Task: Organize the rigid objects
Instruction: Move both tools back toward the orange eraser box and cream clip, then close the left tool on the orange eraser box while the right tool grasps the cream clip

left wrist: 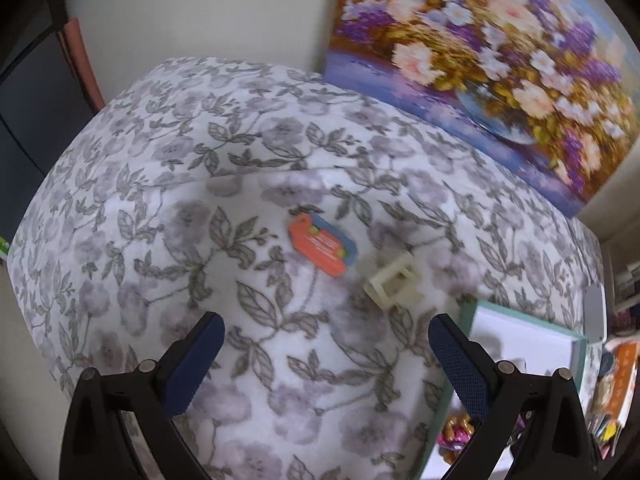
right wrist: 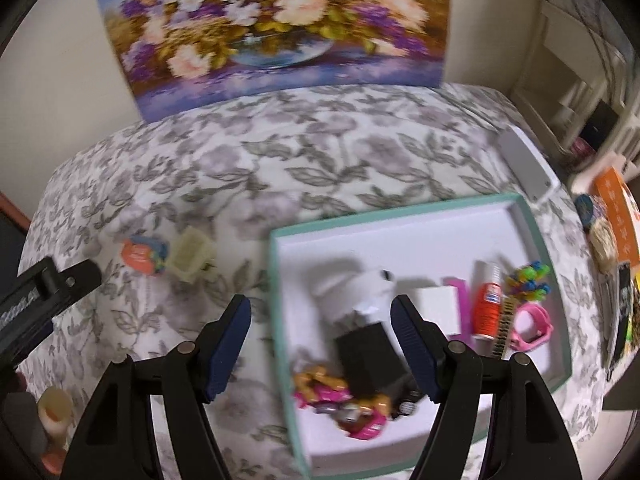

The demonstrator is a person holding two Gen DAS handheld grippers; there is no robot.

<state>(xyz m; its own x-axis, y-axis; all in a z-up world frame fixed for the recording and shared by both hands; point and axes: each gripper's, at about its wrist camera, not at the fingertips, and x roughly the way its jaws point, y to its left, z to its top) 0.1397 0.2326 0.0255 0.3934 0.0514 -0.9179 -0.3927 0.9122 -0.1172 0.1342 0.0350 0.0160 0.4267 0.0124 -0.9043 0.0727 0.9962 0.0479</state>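
We are holding both grippers above a floral cloth (left wrist: 200,184) and both are empty, so the step in hand, as we judge it, is fetching one of the two things not yet in the tray. The left gripper (left wrist: 324,364) is standing with its fingers spread wide apart, nothing between the blue pads (left wrist: 196,364); from it the orange card (left wrist: 320,246) is lying at about twelve o'clock and the cream block (left wrist: 394,280) at about one, the two just beside each other but apart. The right gripper (right wrist: 322,350) is likewise spread and empty, hanging over the near left part of the tray (right wrist: 520,204), whose teal rim is showing at its twelve to three o'clock. Inside the tray we are seeing a black box (right wrist: 366,354), a white box (right wrist: 438,308), an orange bottle (right wrist: 488,306) and pink toys (right wrist: 340,404) — mostly crowded toward the near and right sides, the far part bare. To do this well, we are thinking the left gripper should take the block first, since it stands taller than the flat card; close across its two long faces, lift straight up, and set it in the bare far part of the tray. The card looks thin and flat on soft cloth — we are expecting it to need one pad pressed under an edge. Both views are blurred, so finer detail we cannot tell.
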